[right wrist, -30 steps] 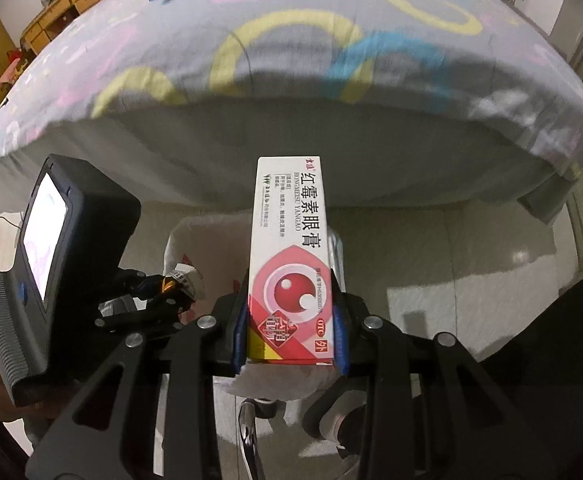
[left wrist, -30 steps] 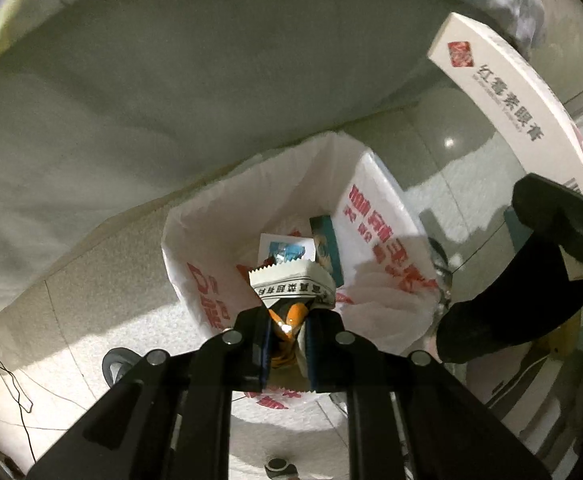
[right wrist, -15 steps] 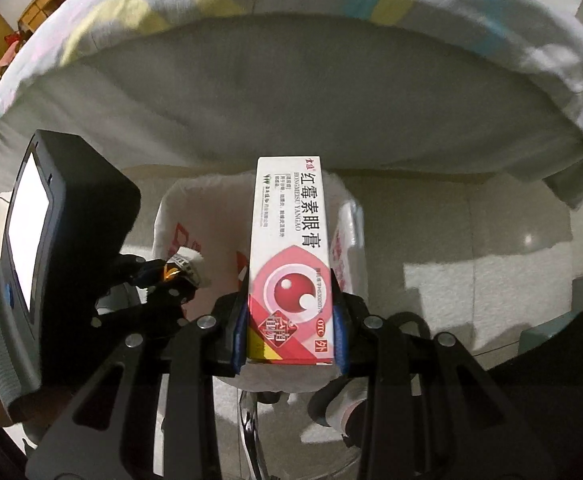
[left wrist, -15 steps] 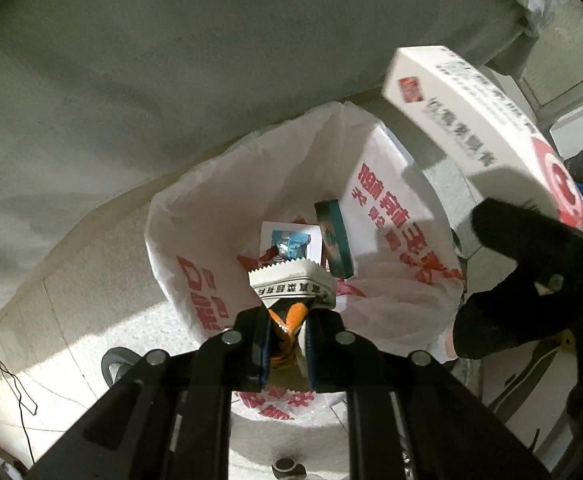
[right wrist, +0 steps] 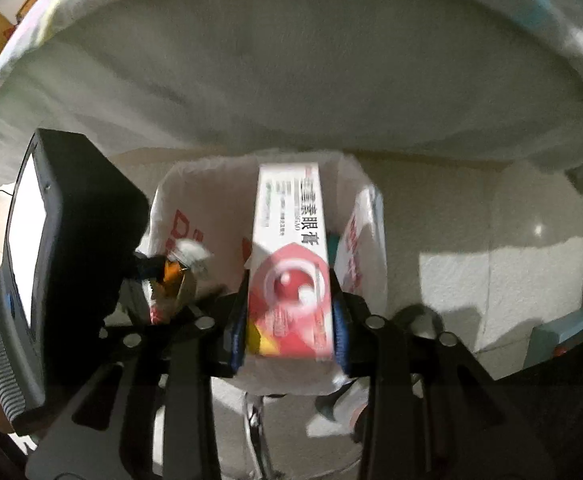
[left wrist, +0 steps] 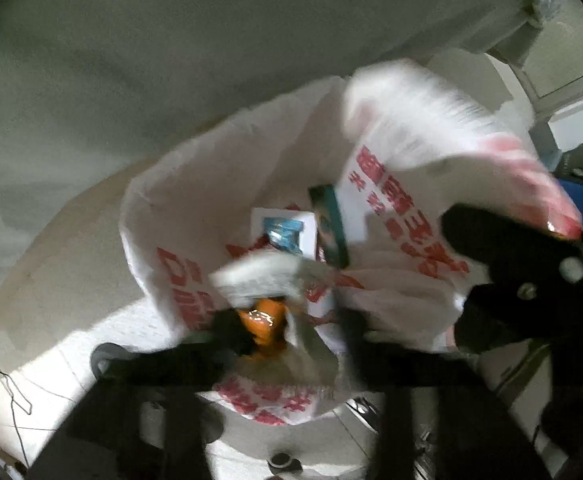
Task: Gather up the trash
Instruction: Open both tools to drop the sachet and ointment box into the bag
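Note:
A white trash bag (left wrist: 195, 200) with red print stands open on the floor by the bed; it also shows in the right wrist view (right wrist: 195, 204). Boxes lie inside it, one white (left wrist: 283, 232) and one teal (left wrist: 331, 224). My left gripper (left wrist: 287, 320) hangs over the bag mouth, blurred, with its fingers spread apart; the orange and white wrapper (left wrist: 267, 292) is between them, and it also shows in the right wrist view (right wrist: 183, 264). My right gripper (right wrist: 289, 320) is shut on a white and red medicine box (right wrist: 291, 264), tilted over the bag; it appears blurred in the left wrist view (left wrist: 451, 132).
The bed's grey sheet side (right wrist: 291, 80) rises right behind the bag. Pale floor tiles (right wrist: 491, 288) lie to the right. A thin cable (left wrist: 7, 392) runs on the floor at the left. A dark round object (left wrist: 107, 360) sits beside the bag.
Both grippers have dropped lower over the bag. The left fingers have spread apart around the wrapper. The medicine box has swung down toward the bag mouth.

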Available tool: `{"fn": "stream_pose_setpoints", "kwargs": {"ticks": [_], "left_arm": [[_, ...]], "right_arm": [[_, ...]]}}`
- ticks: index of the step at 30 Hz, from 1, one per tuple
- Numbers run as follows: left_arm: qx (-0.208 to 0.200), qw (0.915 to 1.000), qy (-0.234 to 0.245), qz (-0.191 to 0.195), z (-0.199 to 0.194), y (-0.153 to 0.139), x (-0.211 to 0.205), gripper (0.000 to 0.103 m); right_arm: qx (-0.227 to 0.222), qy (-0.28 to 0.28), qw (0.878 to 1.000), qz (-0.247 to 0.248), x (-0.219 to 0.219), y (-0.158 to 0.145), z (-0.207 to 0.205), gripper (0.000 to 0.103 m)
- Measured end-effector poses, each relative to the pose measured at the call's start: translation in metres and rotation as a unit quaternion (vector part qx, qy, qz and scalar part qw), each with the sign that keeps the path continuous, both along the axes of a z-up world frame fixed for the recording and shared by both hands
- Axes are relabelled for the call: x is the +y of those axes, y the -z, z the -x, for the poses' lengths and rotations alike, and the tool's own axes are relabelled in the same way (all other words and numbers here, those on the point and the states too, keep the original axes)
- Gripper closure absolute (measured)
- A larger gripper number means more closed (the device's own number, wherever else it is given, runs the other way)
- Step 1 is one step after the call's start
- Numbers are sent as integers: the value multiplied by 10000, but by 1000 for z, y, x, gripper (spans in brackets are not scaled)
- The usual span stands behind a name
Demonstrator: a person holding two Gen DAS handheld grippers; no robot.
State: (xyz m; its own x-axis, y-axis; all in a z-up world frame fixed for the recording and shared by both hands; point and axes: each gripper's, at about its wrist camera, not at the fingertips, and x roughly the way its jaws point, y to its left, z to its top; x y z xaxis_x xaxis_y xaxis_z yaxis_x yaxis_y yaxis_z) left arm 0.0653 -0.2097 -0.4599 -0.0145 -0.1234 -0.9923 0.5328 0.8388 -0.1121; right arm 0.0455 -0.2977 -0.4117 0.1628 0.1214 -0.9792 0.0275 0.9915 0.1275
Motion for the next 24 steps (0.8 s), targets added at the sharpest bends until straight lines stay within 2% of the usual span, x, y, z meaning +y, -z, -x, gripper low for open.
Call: {"fn": "stream_pose_setpoints", "kwargs": {"ticks": [1, 2, 5, 7, 13, 24], "left_arm": [[-1, 10000, -9, 25, 1, 0, 0, 13], [-10, 10000, -2, -3, 1, 0, 0, 10], [-30, 10000, -14, -91, -2, 0, 2, 9], [-75, 9999, -19, -120, -3, -2, 3, 9], [-153, 9999, -8, -33, -5, -9, 5, 9], [-290, 9994, 103, -129, -4, -15, 3, 9]], "right_arm": [[29, 5, 10000, 46, -1, 2, 0, 48], [46, 3, 9999, 89, -1, 3, 1, 41], [157, 147, 9998, 55, -6, 3, 3, 33], [50, 203, 9998, -25, -11, -7, 6, 25], [-177, 361, 9992, -49, -16, -29, 12, 24], [-257, 398, 9989, 3, -15, -38, 15, 24]]}}
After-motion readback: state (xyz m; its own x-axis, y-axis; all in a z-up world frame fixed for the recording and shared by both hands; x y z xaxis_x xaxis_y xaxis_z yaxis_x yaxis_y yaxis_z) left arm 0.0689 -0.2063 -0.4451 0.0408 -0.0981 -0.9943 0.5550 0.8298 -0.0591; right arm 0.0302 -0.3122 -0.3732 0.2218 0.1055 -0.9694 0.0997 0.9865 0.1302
